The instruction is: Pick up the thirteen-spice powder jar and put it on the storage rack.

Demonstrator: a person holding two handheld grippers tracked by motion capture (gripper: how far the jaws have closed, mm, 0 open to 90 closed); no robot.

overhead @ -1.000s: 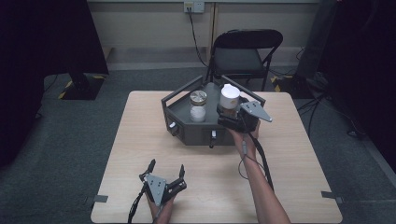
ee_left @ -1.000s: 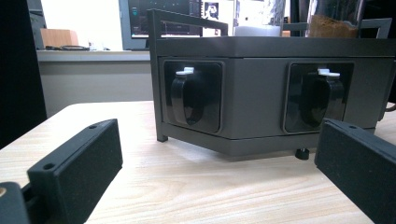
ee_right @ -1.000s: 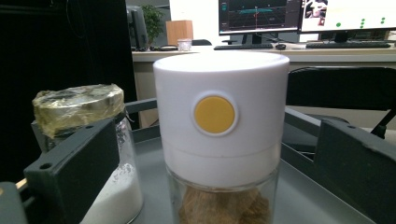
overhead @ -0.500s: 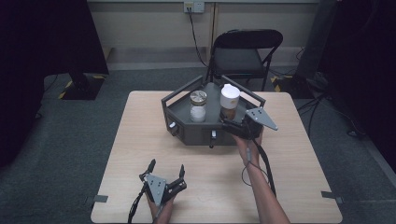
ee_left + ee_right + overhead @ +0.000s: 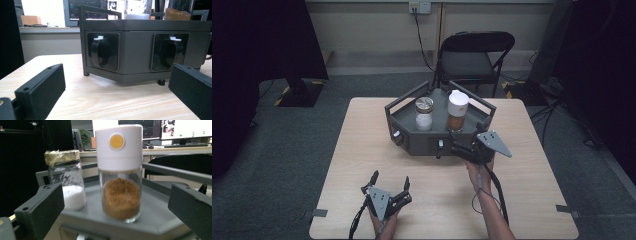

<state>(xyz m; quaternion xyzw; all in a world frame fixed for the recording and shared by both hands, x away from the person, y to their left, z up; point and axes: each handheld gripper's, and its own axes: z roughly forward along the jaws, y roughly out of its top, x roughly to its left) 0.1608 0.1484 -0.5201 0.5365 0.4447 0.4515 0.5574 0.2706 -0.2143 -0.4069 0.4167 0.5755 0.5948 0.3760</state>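
Two jars stand side by side on the grey tray, which sits toward the far middle of the surface. On the tray's right half is the brown jar, clear glass with a tall white cap and brown powder in its lower part. Just left of it on the tray, apart from it, is the white jar, with a gold lid and white powder. Both are upright.

Near the tray's front right corner the right gripper is held level, its fingers spread wide and holding nothing. In the right gripper view the brown jar stands between them but farther off, untouched.

Well in front of the tray, near the surface's near edge, the left gripper rests low with its fingers also wide apart and empty. The left gripper view looks at the tray's front wall, where two dark recessed latches with white tabs sit side by side.
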